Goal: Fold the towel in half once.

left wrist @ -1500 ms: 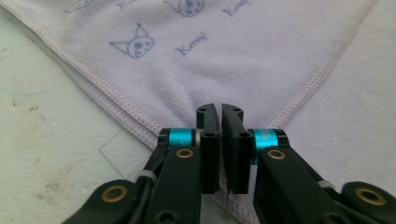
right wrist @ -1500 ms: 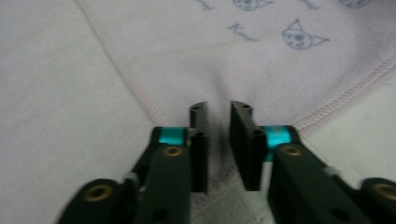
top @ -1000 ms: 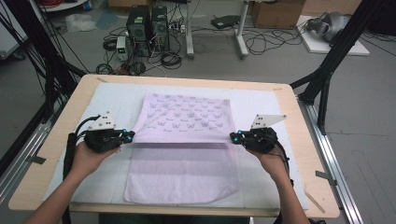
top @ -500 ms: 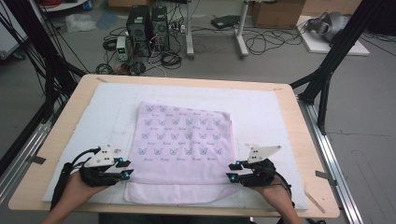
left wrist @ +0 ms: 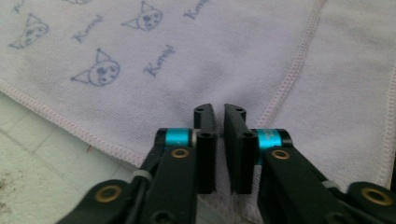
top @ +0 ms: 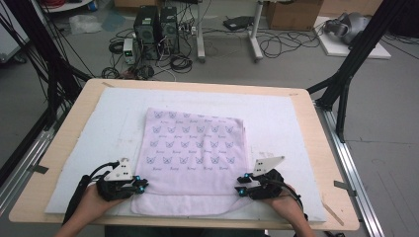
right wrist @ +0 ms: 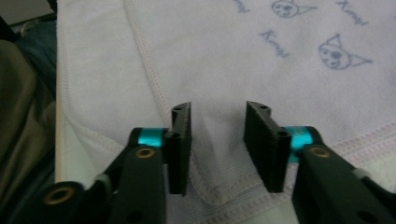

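- Here, the lilac towel [top: 195,153], printed with small cat faces and script, lies folded on the white mat [top: 281,123] that covers the wooden table [top: 323,163], its upper layer pulled toward the near edge so that a strip of the lower layer shows along the front.
- The left gripper [top: 140,186] sits low at the towel's near-left corner, held level and pointing inward toward the cloth; the person's left hand [top: 91,202] grips it from behind.
- In the left gripper view its jaws have just been closing and stand almost together, a thin slit between them, with the stitched hem [left wrist: 285,88] of the upper layer running just ahead of them; no cloth is pinched.
- The right gripper [top: 243,186] mirrors it at the near-right corner, level and pointing inward, with the right hand [top: 284,202] behind it.
- Its jaws have just been closing too, yet a clear gap remains; a raised fold of towel [right wrist: 217,126] lies between them, and the pads do not press it.
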The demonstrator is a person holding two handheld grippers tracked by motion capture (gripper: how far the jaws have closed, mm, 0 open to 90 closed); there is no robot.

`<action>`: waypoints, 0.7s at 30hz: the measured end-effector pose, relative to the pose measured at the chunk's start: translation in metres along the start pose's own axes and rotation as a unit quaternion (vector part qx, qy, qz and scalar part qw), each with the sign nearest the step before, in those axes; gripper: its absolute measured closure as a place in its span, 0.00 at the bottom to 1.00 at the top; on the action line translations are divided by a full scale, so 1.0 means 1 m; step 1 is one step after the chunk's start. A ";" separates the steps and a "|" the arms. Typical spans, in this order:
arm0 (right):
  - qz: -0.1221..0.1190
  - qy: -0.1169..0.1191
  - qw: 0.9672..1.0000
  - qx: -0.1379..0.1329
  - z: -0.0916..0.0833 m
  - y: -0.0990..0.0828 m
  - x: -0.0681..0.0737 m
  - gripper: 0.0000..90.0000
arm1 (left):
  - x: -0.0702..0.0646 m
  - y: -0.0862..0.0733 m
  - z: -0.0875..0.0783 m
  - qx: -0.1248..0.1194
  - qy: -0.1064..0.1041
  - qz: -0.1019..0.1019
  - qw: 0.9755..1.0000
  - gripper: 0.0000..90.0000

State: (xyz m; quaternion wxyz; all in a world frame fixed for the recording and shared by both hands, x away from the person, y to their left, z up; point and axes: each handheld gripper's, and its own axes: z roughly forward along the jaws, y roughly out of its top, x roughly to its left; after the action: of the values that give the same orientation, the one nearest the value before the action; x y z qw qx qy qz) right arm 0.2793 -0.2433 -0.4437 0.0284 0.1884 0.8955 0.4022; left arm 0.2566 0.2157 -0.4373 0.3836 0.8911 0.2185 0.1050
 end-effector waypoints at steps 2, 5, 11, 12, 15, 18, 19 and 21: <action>0.004 0.012 1.000 0.003 0.000 0.000 -0.001 0.94 | 0.001 0.001 -0.001 -0.003 -0.001 -0.004 1.000 0.97; 0.002 0.019 1.000 -0.006 -0.003 0.001 -0.003 0.98 | 0.002 0.005 -0.009 -0.016 0.004 -0.004 1.000 0.97; -0.004 0.028 0.998 -0.056 -0.034 0.014 0.006 0.98 | -0.009 0.014 -0.039 -0.054 0.008 0.005 0.998 0.97; -0.008 0.032 0.998 -0.058 -0.037 0.015 0.011 0.98 | -0.013 0.013 -0.043 -0.057 0.002 0.006 0.998 0.97; -0.022 0.048 0.997 -0.049 -0.039 0.010 0.024 0.97 | -0.024 0.005 -0.041 -0.044 -0.021 0.013 0.999 0.96; -0.016 0.039 0.999 -0.012 -0.026 -0.001 0.023 0.91 | -0.027 0.000 -0.024 -0.018 -0.035 0.013 0.999 0.81; -0.010 0.039 0.999 -0.012 -0.023 -0.004 0.022 0.88 | -0.028 -0.001 -0.020 -0.011 -0.040 0.018 0.999 0.80; 0.009 0.037 0.999 -0.023 -0.019 -0.008 0.019 0.80 | -0.029 -0.001 -0.015 -0.003 -0.043 0.020 0.999 0.80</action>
State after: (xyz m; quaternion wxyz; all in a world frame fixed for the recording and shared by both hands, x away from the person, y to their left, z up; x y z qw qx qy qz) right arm 0.2552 -0.2552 -0.4349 -0.0041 0.1805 0.8848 0.4295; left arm 0.2255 0.2124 -0.4287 0.3933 0.8978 0.1837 0.0744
